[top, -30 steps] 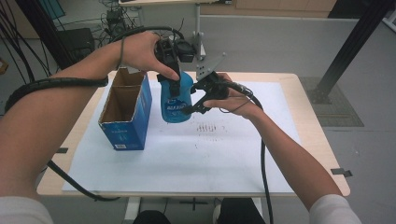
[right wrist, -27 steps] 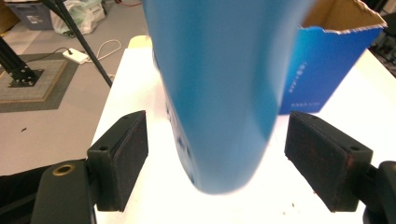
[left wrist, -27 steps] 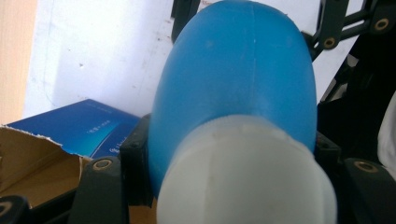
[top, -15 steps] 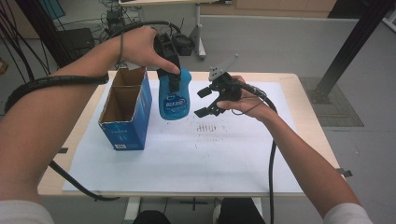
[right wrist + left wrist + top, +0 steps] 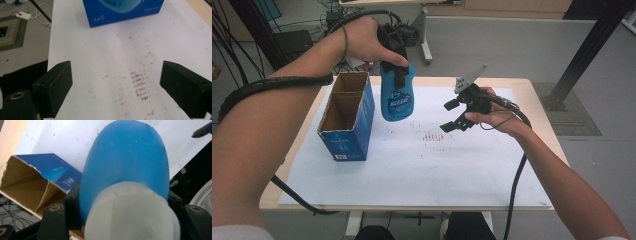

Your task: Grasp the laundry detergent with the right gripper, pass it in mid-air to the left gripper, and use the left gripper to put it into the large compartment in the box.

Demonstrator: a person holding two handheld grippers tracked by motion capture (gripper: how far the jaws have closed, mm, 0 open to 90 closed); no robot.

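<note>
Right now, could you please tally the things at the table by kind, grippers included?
Bottle: 1
Box: 1
Paper sheet: 1
Grippers: 2, left gripper and right gripper
Total: 5

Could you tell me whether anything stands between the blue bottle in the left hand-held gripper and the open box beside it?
Nothing visible does. The blue bottle hangs in the left hand-held gripper, just right of the open box. A cardboard divider splits the box into two compartments.

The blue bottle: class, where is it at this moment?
In the high view the blue bottle hangs above the table's far left, clamped in the left tongs, just right of the open blue carton.
</note>
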